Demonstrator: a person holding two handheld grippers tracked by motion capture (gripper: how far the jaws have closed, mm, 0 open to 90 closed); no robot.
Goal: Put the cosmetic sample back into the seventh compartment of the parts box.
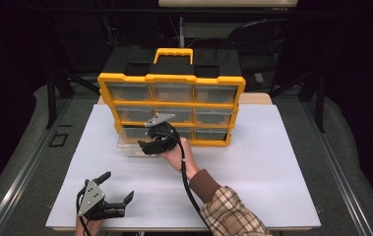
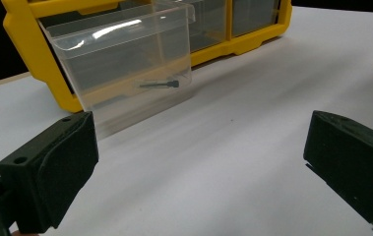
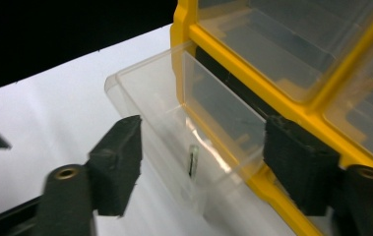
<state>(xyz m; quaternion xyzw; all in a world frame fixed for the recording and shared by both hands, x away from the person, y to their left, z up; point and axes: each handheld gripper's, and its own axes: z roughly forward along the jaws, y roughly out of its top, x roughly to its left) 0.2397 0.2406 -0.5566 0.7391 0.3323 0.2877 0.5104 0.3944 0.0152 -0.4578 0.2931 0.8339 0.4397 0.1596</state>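
High view: a yellow-framed plastic organiser with nine clear drawers (image 1: 171, 105) stands at centre frame on the white table (image 1: 272, 167). Its bottom-left clear plastic drawer (image 1: 131, 146) is pulled out. The right gripper (image 1: 150, 146) hangs over it, jaws parted; the left gripper (image 1: 116, 188) waits lower left, jaws wide.

Left gripper view: upper left, the drawer holds a small dark screw (image 2: 160, 84).

Right gripper view: the empty jaws straddle the drawer, screw at centre. Likely step: picking it out or having dropped it; next, either descend or push shut.
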